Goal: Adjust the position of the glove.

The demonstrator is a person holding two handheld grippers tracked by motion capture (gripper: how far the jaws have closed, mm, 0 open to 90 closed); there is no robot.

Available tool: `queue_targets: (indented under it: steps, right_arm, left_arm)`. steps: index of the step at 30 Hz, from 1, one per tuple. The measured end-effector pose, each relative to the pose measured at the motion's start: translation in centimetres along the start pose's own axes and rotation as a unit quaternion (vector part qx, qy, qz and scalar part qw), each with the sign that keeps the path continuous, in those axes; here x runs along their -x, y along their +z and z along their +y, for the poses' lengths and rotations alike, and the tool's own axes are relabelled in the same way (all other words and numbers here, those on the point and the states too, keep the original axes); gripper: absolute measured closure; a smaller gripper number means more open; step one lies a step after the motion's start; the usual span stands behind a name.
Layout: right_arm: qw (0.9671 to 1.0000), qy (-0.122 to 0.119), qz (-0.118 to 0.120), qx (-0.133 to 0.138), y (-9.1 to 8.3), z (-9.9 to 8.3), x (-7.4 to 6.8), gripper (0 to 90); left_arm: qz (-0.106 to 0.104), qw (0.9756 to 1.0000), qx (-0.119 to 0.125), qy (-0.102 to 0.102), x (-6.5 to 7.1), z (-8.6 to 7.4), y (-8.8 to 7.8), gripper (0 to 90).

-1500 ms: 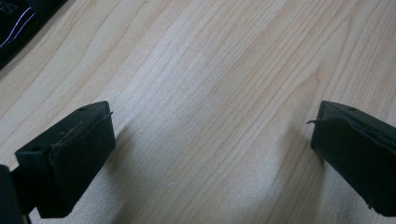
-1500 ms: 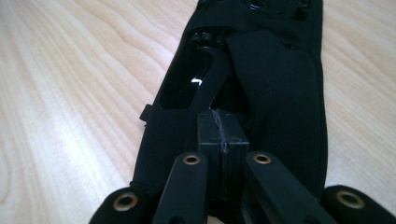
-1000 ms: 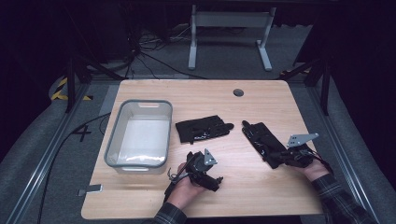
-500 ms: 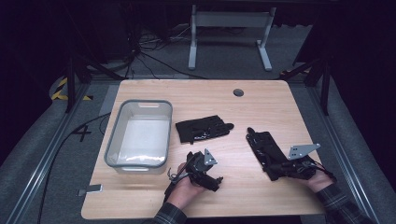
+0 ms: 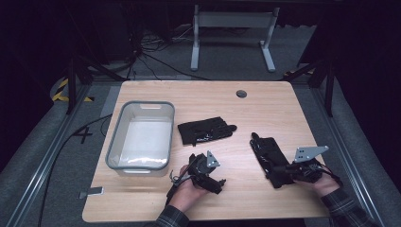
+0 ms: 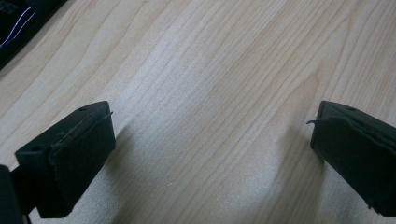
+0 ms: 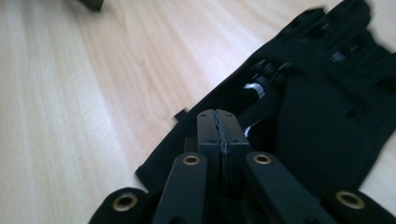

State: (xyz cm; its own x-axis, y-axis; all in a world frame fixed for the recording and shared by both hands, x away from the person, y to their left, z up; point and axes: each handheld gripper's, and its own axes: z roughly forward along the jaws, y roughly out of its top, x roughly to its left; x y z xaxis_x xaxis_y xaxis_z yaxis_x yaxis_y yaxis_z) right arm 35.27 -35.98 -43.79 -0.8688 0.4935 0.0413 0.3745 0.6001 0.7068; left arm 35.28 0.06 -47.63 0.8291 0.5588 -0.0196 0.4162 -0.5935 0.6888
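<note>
Sitting at the left of the table (image 5: 265, 101): a clear grey-rimmed bin (image 5: 141, 137); just right of it a black glove (image 5: 206, 131) lies flat. Left tool (image 5: 204, 172) rests on bare wood near the front edge, jaws spread wide with nothing between them. Right tool (image 7: 222, 140) has jaws pressed together at the cuff of a second black glove (image 5: 268, 158); whether fabric is pinched, cannot tell
</note>
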Motion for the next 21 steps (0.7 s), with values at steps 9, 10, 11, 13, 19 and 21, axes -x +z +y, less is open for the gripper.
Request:
queue_targets:
  steps: [9,10,11,13,19,21]
  right_arm:
    - [0.9991,0.011,-0.035,0.023,0.6,1.9,2.9,90.0]
    - [0.9988,0.015,-0.041,0.023,1.1,2.2,3.8,90.0]
    - [0.9988,0.015,-0.041,0.023,1.1,2.2,3.8,90.0]
    - [0.9985,0.019,-0.047,0.021,1.5,2.4,4.6,90.0]
    - [0.9979,0.028,-0.058,0.006,2.8,2.3,6.2,90.0]
    - [0.9979,0.030,-0.058,-0.004,3.1,2.1,6.4,90.0]
  left_arm:
    - [-0.001,1.0000,0.001,0.000,0.0,0.0,0.0,0.2]
    - [-0.001,1.0000,0.001,0.000,0.0,0.0,0.0,0.3]
    - [-0.001,1.0000,0.001,0.000,0.0,0.0,0.0,0.3]
    - [-0.002,1.0000,0.000,0.001,0.0,0.0,0.0,0.3]
    - [-0.002,1.0000,0.001,0.001,0.0,0.0,0.0,0.3]
    - [-0.002,1.0000,0.000,0.001,0.0,0.0,0.0,0.3]
